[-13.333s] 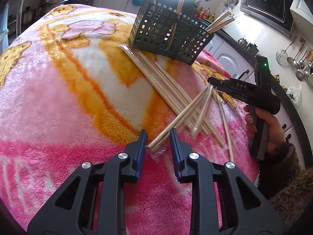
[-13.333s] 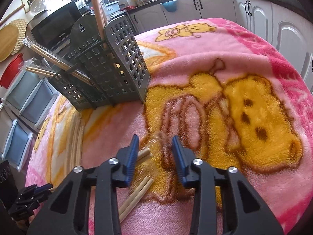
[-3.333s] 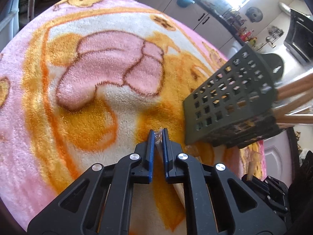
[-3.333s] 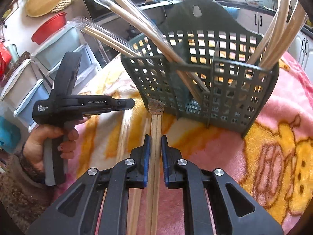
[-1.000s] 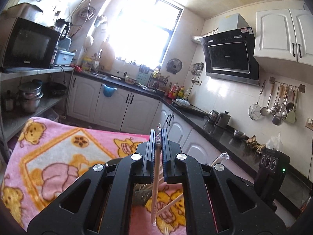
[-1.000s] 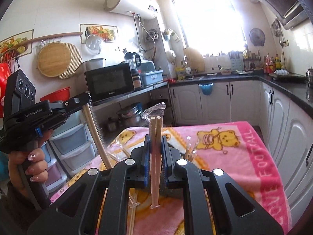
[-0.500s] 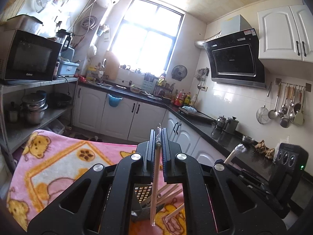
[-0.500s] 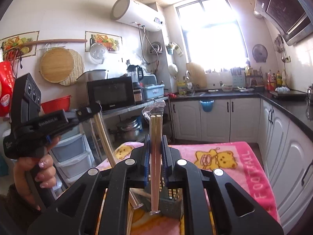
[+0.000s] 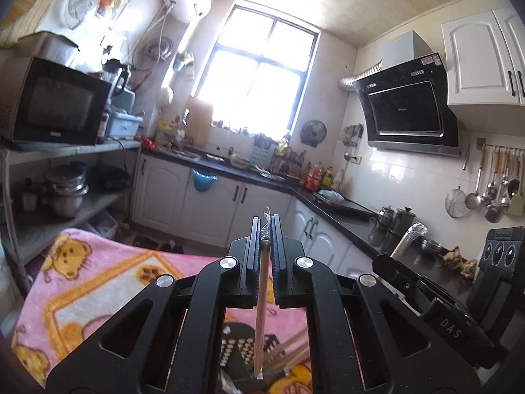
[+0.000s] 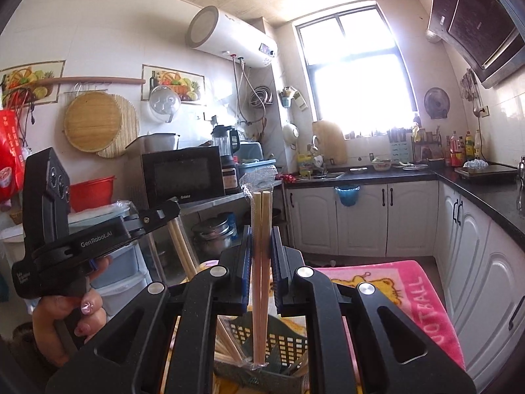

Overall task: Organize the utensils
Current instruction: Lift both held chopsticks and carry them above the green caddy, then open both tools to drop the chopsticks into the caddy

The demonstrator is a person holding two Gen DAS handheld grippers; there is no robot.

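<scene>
grippers: 2, left gripper and right gripper | wrapped chopstick packs held upright: 2, left pack and right pack | sticks showing in right pack: 2 | grey baskets: 1 | pink blankets: 1

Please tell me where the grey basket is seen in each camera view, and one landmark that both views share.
Left wrist view: the basket is at the bottom centre, under the left tongs, mostly hidden by them.
Right wrist view: the basket is at the bottom centre, under the right tongs, below the chopsticks that they hold.
Shared landmark: the bright window above the counter.
</scene>
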